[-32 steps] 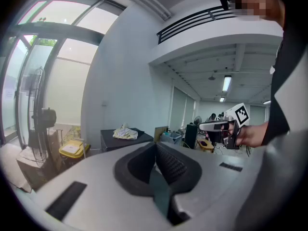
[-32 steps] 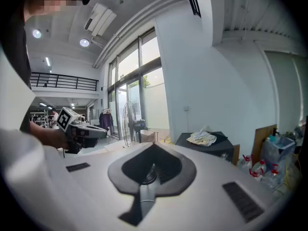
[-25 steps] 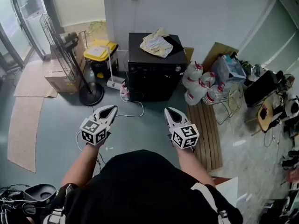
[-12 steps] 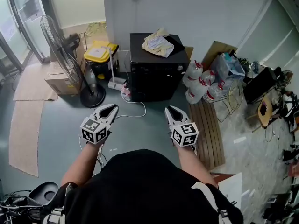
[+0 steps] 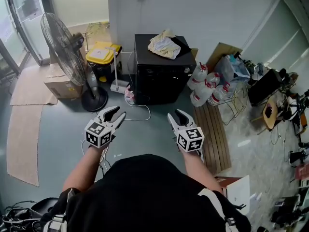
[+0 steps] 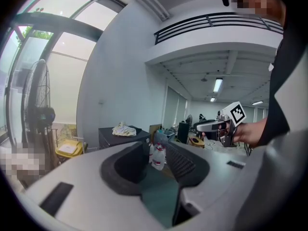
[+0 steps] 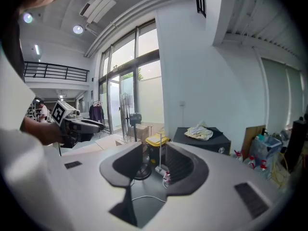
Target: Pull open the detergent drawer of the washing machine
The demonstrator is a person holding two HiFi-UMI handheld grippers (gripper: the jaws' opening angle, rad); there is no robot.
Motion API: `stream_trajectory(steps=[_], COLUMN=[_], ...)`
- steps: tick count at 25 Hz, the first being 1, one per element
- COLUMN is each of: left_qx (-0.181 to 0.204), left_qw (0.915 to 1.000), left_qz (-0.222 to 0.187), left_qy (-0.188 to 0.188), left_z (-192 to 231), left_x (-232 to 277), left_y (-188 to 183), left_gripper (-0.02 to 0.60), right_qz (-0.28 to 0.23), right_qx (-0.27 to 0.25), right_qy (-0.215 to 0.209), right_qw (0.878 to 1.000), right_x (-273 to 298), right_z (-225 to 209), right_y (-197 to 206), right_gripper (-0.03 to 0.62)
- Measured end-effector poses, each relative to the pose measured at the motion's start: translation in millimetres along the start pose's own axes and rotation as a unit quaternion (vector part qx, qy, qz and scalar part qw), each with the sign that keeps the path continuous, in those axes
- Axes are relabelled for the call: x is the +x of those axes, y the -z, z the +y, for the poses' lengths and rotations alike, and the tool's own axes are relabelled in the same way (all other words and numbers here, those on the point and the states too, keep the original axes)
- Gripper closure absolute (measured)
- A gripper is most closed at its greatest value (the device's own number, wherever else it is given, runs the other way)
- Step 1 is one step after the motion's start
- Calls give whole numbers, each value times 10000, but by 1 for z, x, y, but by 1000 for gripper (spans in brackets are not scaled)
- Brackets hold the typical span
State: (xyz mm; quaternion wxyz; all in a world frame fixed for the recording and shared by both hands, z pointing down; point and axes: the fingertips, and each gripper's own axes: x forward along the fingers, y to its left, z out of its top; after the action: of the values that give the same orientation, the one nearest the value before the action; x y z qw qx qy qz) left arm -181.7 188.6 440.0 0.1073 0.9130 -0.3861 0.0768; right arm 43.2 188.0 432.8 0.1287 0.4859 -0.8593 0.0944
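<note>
Left tool [image 5: 117, 113], right tool [image 5: 175, 114] held ahead of body, jaws just opened, apart, nothing between: readied for approach. Washing machine [image 5: 163, 71] stood at floor's far edge against wall, well apart; drawer not made out.

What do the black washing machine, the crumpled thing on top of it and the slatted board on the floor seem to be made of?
Washing machine: likely painted metal or plastic; flat black panels, faint sheen.
Crumpled thing: pale cloth, perhaps paper; it lies in soft folds.
Slatted board: apparently bare wood; matte brown parallel slats with gaps.
</note>
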Motion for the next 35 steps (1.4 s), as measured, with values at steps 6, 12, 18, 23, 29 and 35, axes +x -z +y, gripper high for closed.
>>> stream_trajectory(steps=[6, 12, 18, 23, 29, 35], left_qx=[6, -42, -55, -87, -99, -111], left_qw=[9999, 10000, 9999, 9999, 9999, 9998], left_qz=[49, -17, -26, 25, 94, 164], left_qy=[104, 87, 125, 141, 67, -6], left_z=[10, 20, 23, 25, 31, 36], left_x=[-11, -18, -19, -15, -7, 3], left_y=[6, 4, 7, 10, 10, 11], left_gripper=[419, 411, 409, 408, 407, 407], right_qz=[18, 20, 1, 30, 37, 63], right_qx=[-1, -35, -44, 13, 93, 142], right_qy=[58, 124, 196, 203, 144, 80], right_qw=[10000, 9999, 9998, 9998, 9998, 9998], right_x=[7, 10, 9, 13, 21, 34], right_z=[19, 26, 26, 23, 15, 3], right_y=[-1, -4, -5, -1, 1, 4], right_gripper=[430, 424, 416, 412, 410, 408])
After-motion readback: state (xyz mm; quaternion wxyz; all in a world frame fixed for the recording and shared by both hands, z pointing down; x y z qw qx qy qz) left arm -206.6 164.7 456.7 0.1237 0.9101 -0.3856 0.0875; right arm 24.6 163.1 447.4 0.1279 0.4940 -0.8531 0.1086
